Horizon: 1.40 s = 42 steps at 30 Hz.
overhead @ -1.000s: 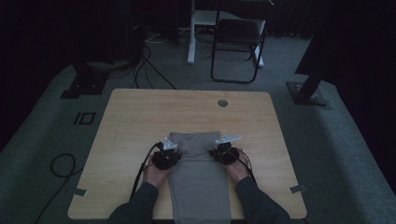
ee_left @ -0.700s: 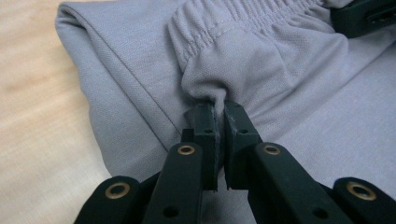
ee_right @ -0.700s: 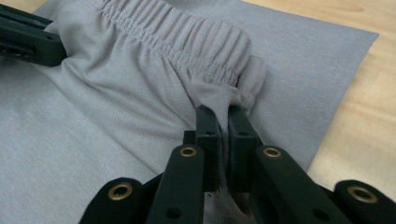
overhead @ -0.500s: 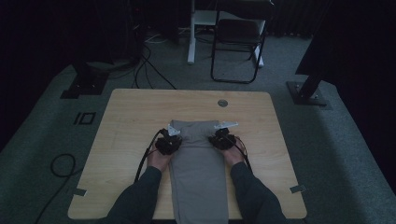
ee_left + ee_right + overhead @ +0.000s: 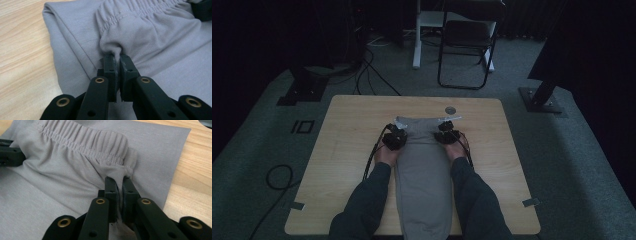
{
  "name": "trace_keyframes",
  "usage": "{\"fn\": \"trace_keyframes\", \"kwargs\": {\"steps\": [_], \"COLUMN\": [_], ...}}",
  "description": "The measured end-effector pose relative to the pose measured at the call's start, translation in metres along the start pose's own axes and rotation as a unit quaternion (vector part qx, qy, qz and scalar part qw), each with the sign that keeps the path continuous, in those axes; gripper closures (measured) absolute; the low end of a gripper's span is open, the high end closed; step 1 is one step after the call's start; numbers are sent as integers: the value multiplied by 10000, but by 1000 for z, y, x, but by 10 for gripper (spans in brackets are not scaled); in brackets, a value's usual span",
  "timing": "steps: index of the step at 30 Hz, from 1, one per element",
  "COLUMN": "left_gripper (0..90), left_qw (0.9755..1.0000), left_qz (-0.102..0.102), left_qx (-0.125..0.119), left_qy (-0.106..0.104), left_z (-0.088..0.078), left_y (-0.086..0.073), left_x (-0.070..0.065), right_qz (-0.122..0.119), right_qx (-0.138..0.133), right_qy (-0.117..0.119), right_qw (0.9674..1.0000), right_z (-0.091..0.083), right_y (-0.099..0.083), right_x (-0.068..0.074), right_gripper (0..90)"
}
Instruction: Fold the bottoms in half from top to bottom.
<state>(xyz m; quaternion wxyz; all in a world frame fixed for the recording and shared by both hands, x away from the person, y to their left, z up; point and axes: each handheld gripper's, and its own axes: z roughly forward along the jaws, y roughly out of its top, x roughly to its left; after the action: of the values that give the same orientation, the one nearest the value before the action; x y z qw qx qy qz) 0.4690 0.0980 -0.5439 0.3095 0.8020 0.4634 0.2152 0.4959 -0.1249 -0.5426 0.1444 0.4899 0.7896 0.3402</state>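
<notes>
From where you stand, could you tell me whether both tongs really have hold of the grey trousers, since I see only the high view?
Observer: Yes. In the left gripper view the left tongs are shut on a pinch of the grey trousers just below the elastic waistband.
Operator: Thank you. And the right one?
Observer: In the right gripper view the right tongs are shut on a fold of cloth under the waistband's gathered end.
Operator: Is anything lying beneath the waistband?
Observer: A flat layer of the same cloth lies under it, on the wooden table.
</notes>
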Motion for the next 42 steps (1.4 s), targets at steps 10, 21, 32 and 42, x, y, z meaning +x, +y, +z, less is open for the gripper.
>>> {"fn": "trace_keyframes", "kwargs": {"steps": [10,21,32,42], "left_gripper": [854,862,862,862], "left_qw": [10000,9999,9945,9893], "left_qz": [4,-95,109,239], "left_qx": [-4,-120,-977,-1325], "left_qy": [63,-60,-353,-557], "left_z": [0,-8,-79,-122], "left_y": [0,5,40,44], "left_x": [-2,2,6,-7], "right_qz": [-53,-40,-334,-566], "right_qx": [14,-160,-990,-1402], "right_qy": [-33,78,312,401], "right_qw": [10000,9998,9940,9877], "right_z": [0,-9,-70,-115], "right_y": [1,6,26,29], "right_x": [1,0,1,8], "right_gripper": [866,869,871,872]}}
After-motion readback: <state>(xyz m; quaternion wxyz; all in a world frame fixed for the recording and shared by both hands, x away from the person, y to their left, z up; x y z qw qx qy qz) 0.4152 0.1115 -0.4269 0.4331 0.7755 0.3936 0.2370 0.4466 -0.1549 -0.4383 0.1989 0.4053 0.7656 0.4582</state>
